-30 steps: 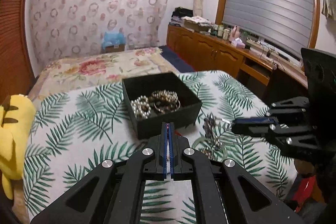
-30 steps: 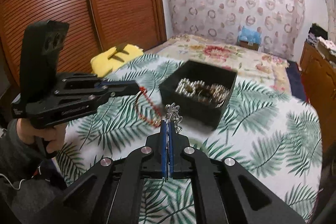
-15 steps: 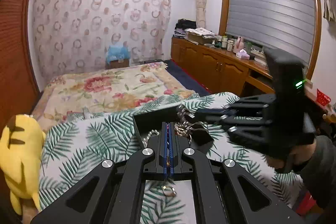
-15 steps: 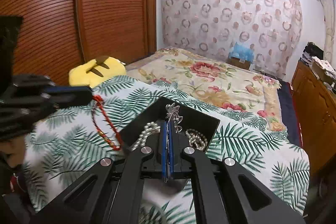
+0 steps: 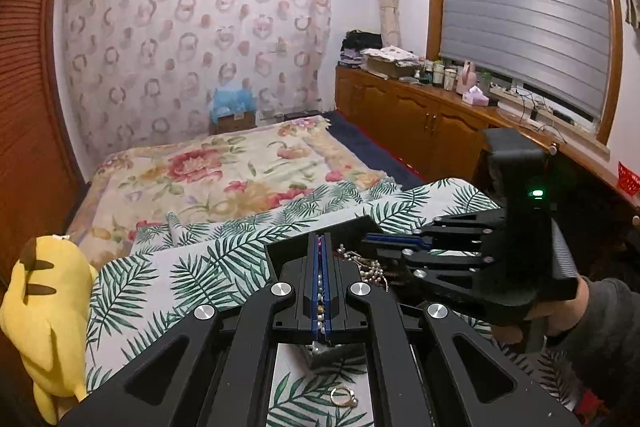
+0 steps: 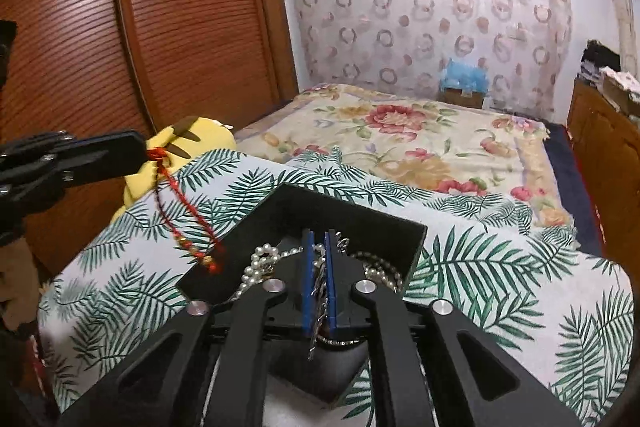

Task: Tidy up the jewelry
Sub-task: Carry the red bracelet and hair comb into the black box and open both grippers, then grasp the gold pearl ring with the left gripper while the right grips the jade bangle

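A black jewelry box (image 6: 328,211) sits on the palm-leaf cloth and holds pearl strands (image 6: 260,263). My right gripper (image 6: 319,239) hangs over the box, its jaws a little apart around a silver chain (image 6: 320,287) that slips down between them. My left gripper (image 6: 136,155) is shut on a red cord bracelet (image 6: 180,211), which hangs beside the box's left corner. In the left wrist view my left gripper (image 5: 321,243) is over the box (image 5: 348,227), with the right gripper (image 5: 372,239) and the chain (image 5: 360,261) just to its right.
A gold ring (image 5: 342,395) lies on the cloth near the front edge. A yellow plush toy (image 5: 44,311) sits at the left of the bed. Wooden cabinets (image 5: 420,123) line the right wall and a wardrobe (image 6: 160,27) the left.
Both grippers have moved to the box. The right gripper has come down over it, and its jaws have parted, so the silver chain now slides down between them.
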A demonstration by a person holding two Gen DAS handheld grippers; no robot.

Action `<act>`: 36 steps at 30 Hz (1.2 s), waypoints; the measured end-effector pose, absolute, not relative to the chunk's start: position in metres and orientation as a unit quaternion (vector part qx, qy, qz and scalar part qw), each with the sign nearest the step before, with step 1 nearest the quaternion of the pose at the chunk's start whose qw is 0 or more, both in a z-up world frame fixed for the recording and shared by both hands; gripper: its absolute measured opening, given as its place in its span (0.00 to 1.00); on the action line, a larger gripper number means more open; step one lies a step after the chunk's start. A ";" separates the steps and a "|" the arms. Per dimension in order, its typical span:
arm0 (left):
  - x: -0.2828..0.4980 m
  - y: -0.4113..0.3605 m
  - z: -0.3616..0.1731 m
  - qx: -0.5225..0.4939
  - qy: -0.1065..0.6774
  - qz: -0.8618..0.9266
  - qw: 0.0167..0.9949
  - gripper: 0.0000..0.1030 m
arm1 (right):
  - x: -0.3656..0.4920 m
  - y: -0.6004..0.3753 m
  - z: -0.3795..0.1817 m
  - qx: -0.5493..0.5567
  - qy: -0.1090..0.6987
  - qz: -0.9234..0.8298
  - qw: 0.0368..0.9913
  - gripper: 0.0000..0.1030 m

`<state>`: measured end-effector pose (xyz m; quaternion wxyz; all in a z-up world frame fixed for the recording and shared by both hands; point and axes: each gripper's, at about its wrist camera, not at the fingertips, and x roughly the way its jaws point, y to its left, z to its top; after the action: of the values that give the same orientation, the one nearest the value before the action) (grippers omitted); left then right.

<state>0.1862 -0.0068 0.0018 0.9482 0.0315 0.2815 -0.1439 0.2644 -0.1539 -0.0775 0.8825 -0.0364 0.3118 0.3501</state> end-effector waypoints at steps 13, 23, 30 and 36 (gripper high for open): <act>0.214 -0.031 -0.016 0.039 0.304 -0.151 0.940 0.01 | 0.230 -0.205 -0.056 -0.018 0.292 0.337 0.895 0.10; 0.218 -0.040 -0.023 0.044 0.315 -0.154 0.936 0.01 | 0.191 -0.223 -0.072 -0.038 0.306 0.323 0.895 0.16; 0.205 -0.035 -0.027 0.044 0.314 -0.152 0.936 0.22 | 0.175 -0.217 -0.093 -0.055 0.329 0.329 0.884 0.16; 0.186 -0.028 -0.032 0.041 0.315 -0.156 0.935 0.29 | 0.169 -0.211 -0.108 -0.065 0.355 0.337 0.870 0.16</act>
<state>0.1858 -0.0285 -0.0323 0.9352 0.0408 0.3152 -0.1560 0.1686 -0.2110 -0.1076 0.8697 -0.0654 0.3551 0.3366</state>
